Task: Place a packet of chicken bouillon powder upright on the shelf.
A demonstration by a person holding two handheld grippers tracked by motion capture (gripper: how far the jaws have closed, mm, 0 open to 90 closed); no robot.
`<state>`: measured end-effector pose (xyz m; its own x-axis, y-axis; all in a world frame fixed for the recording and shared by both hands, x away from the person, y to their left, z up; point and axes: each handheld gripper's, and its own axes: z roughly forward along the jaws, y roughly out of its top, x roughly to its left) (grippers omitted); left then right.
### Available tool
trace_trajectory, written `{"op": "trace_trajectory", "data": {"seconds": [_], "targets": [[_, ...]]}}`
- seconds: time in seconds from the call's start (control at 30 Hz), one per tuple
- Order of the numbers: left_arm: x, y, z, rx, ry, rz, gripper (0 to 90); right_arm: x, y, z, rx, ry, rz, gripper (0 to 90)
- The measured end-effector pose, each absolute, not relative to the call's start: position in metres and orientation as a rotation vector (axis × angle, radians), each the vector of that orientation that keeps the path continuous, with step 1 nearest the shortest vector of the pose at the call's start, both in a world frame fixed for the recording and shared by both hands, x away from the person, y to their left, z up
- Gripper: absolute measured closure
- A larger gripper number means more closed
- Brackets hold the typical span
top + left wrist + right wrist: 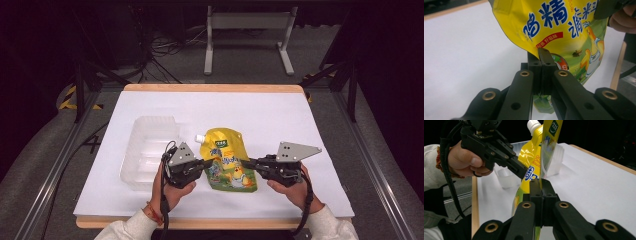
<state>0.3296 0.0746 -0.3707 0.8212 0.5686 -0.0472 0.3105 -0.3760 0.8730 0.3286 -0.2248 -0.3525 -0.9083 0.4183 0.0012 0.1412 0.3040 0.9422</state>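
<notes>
A yellow spout pouch (227,160) with a white cap and blue lettering is held between both grippers over the white table (280,115). My left gripper (207,164) is shut on the pouch's left edge; in the left gripper view its black jaws (541,53) pinch the yellow film of the pouch (554,25). My right gripper (246,162) is shut on the opposite edge. The right gripper view has its jaws (540,181) clamped on the pouch (534,157), with the left gripper (522,171) gripping from the far side.
A clear plastic tray (150,150) lies on the table to the left of the pouch, seen behind it as the tray (506,178) in the right gripper view. The table's wooden edge (215,88) runs along the back; a metal frame stands on the floor beyond.
</notes>
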Motion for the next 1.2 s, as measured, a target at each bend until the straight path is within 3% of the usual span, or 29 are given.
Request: {"op": "trace_trajectory", "data": {"seconds": [0.33, 1.2], "targets": [[0.325, 0.090, -0.358, 2.003, 0.606, 0.368, 89.3, 0.323, -0.215, -0.345, 0.457, 2.300, 1.654, 90.0], [0.351, 0.175, -0.333, 1.906, 0.650, 0.603, 87.6, 0.356, -0.109, -0.326, 0.385, 2.271, 1.674, 90.0]]}}
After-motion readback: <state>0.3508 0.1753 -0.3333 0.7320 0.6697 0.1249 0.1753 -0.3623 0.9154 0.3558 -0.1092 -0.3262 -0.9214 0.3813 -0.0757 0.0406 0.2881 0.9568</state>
